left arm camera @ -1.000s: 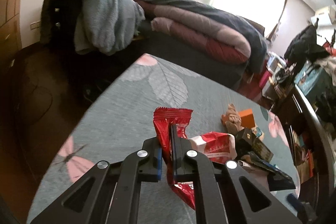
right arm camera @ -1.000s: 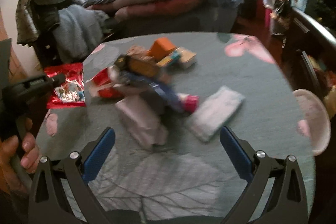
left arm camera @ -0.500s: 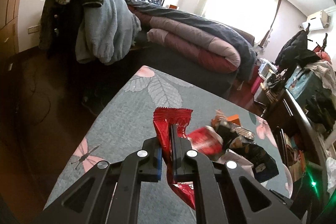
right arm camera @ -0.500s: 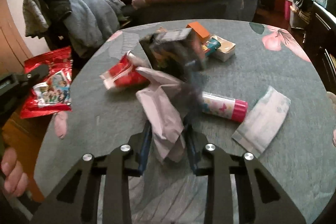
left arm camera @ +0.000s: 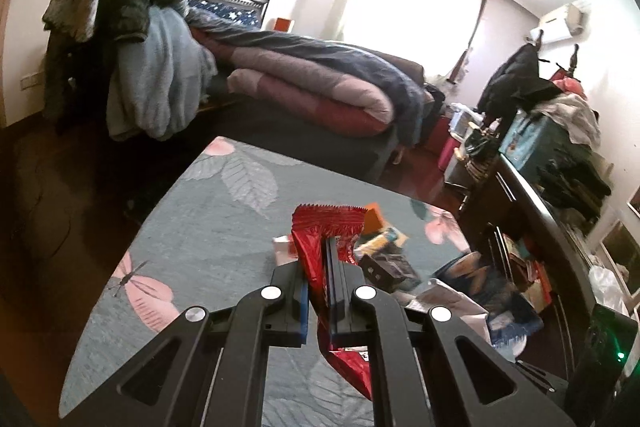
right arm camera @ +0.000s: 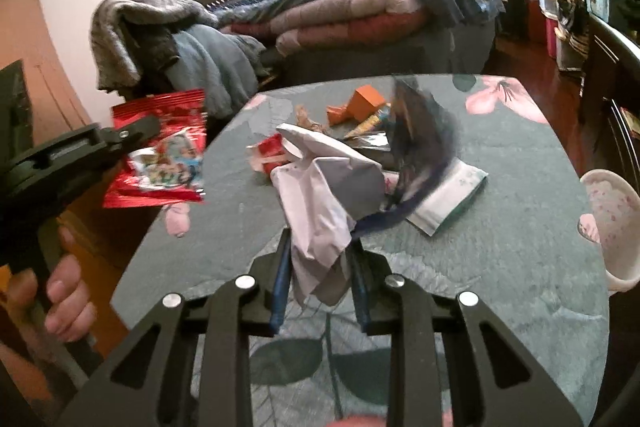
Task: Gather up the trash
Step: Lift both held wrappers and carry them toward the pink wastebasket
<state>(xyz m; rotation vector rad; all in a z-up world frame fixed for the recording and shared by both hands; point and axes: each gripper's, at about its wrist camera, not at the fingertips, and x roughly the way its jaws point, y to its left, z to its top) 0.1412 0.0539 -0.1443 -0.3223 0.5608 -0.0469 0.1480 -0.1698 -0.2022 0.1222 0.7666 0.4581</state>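
1 bed (left arm camera: 320,95) with a folded quilt stands behind 1 worktop (right arm camera: 500,267) covered in a grey leaf-and-flower cloth. 1 pink-speckled mug (right arm camera: 612,227) sits at the worktop's right edge. 2 tools are in play. The left tool (left arm camera: 320,267) is clamped tight on 1 red snack wrapper (left arm camera: 320,227), carried off the worktop's left side in the right wrist view, where a hand (right arm camera: 60,291) grips its handle. The right tool (right arm camera: 320,267) has just been closing its jaws and now pinches 1 crumpled white wrapper (right arm camera: 320,211), with a dark blue bag (right arm camera: 420,147) blurred and dangling along with it above the worktop.

Left on the cloth: 1 white-and-teal sachet (right arm camera: 452,199), 1 red-and-white packet (right arm camera: 272,155), 1 orange box (right arm camera: 368,101).

A second ago the right tool stood wide apart over the pile; now the white wrapper is raised off the cloth. The left tool's wrapper sits higher too.
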